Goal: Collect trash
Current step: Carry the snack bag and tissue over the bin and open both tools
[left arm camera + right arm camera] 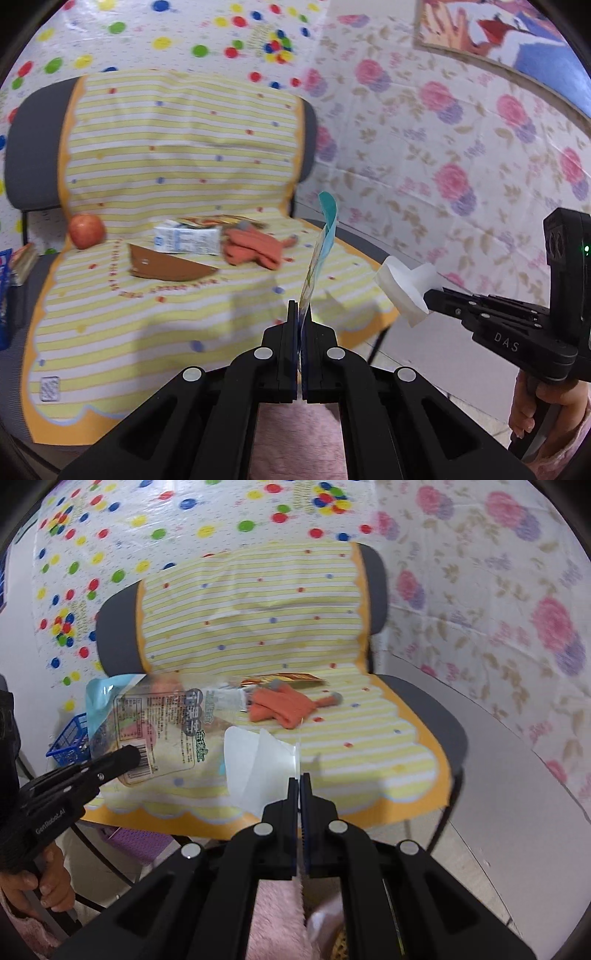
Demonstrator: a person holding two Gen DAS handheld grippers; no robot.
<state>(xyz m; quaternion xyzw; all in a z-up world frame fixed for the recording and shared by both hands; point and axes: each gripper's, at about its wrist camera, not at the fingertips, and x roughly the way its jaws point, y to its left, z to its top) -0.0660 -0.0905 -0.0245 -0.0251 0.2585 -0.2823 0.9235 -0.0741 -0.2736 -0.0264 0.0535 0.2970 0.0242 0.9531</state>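
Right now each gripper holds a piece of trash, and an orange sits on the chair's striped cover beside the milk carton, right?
Nearly. The fruit is a red apple, not an orange; the left wrist view shows it on the striped cover, left of the milk carton. Both grippers do hold trash.

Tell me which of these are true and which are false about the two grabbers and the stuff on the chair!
1. The left gripper is shut on a plastic wrapper. True.
2. The right gripper is wide open and empty. False: it is shut on a white paper cup.
3. An apple sits on the chair's striped cloth. True.
4. The orange glove is held by a gripper. False: it lies on the cloth, beside the small carton.
5. The brown card piece lies in front of the carton. True.
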